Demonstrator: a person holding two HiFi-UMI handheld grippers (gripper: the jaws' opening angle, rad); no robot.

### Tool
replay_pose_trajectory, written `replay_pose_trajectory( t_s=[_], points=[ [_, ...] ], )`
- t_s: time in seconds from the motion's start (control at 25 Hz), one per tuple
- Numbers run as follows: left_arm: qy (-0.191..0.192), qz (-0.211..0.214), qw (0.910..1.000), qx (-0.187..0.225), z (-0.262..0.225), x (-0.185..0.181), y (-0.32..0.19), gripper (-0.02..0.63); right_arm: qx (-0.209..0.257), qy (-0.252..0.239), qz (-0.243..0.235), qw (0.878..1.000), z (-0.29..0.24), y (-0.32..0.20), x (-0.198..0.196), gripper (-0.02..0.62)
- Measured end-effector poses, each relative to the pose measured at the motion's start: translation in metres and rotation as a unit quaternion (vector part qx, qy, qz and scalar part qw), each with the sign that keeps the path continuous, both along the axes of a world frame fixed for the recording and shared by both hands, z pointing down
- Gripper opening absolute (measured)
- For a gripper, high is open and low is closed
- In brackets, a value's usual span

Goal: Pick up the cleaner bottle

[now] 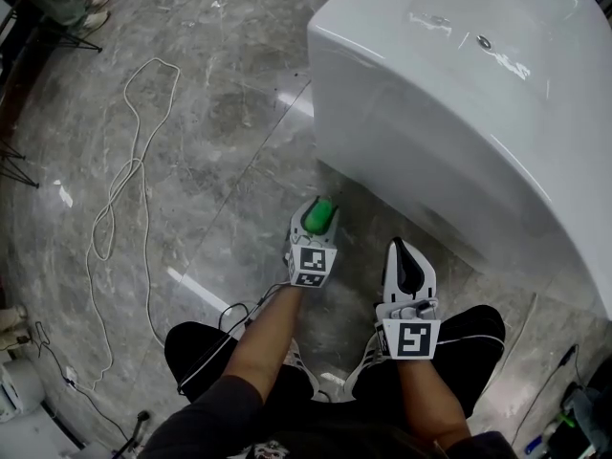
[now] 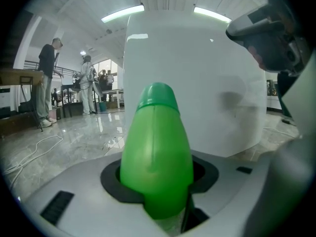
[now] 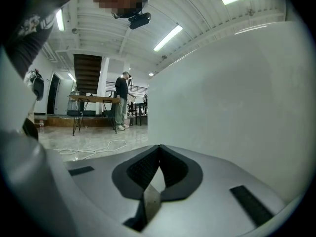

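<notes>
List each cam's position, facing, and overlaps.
Head view: on person's head, steeply down at white tub, both forearms, left gripper, right gripper.
Left gripper view: on left gripper, facing tub; jaws closed on cleaner bottle.
Right gripper view: on right gripper, facing tub; jaws shut, empty.
Shared: tub in all; bottle in head and left gripper views.

Ahead and to our right, the big glossy white bathtub (image 1: 459,113) walls off the way, and nothing passes there except over its rim. The green plastic cleaner bottle (image 1: 318,215) fills the jaws of the left gripper (image 1: 314,222), near that wall. To our left the grey marble floor (image 1: 220,113) lies open, crossed only by a thin white cable (image 1: 134,175) in loose loops. Our knees in black trousers (image 1: 206,352) close the near side.
</notes>
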State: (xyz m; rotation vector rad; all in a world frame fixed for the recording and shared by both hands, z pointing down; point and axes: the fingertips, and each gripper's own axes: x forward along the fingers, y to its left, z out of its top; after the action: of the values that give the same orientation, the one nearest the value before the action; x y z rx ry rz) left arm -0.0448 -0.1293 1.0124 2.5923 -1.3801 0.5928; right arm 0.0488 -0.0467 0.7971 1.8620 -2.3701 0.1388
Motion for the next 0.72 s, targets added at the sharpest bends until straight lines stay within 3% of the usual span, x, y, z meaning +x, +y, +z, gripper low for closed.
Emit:
replay_pose_trajectory(
  t_s=[0.44,0.72],
  points=[
    [0.037,-0.041,0.9983,0.021,-0.081,-0.013,-0.008,0.192,-0.007,0.008,0.014,1.0,-0.013,-0.006,0.0,0.017],
    [0.039,-0.032,0.9984,0.027,-0.186,-0.015,-0.004,0.192,-0.033,-0.024,0.062,0.997,-0.082,-0.002,0.017,0.017]
  ],
)
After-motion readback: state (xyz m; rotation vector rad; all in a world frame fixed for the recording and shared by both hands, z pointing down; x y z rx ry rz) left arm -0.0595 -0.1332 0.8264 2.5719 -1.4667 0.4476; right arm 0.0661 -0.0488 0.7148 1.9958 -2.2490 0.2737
